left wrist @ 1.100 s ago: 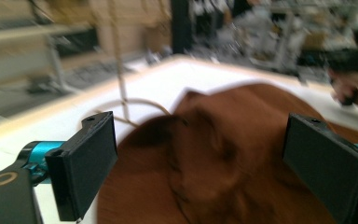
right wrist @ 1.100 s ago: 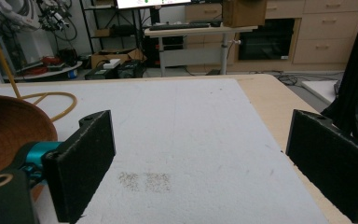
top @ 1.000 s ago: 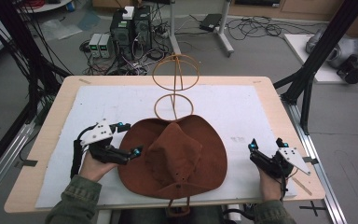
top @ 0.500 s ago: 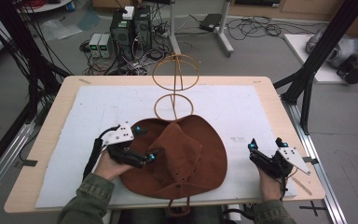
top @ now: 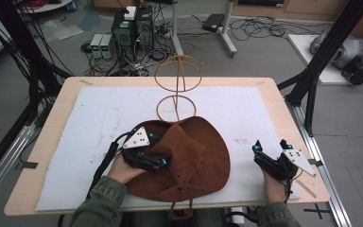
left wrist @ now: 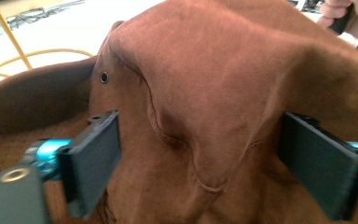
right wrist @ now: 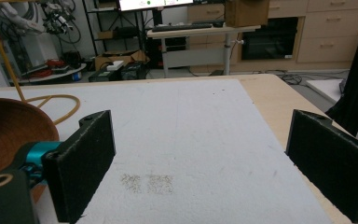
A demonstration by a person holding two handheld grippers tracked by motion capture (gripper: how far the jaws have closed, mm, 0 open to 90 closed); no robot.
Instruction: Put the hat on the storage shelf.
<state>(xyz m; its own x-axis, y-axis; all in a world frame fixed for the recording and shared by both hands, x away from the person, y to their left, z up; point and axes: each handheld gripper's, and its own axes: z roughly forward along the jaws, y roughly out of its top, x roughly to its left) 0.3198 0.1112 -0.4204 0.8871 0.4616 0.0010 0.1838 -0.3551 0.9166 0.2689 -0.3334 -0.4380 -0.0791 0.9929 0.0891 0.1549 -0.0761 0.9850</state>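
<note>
Since earlier frames, left gripper has travelled from left edge of hat's brim inward onto crown; right gripper unmoved at lower right of high view. Brown suede hat lies at lower centre of frame on white mat, its far brim touching base ring of yellow wire stand. Left gripper view: jaws spread wide, straddling creased crown, not yet pinching. Right gripper view: jaws wide apart over bare mat, hat brim at left edge of frame.
</note>
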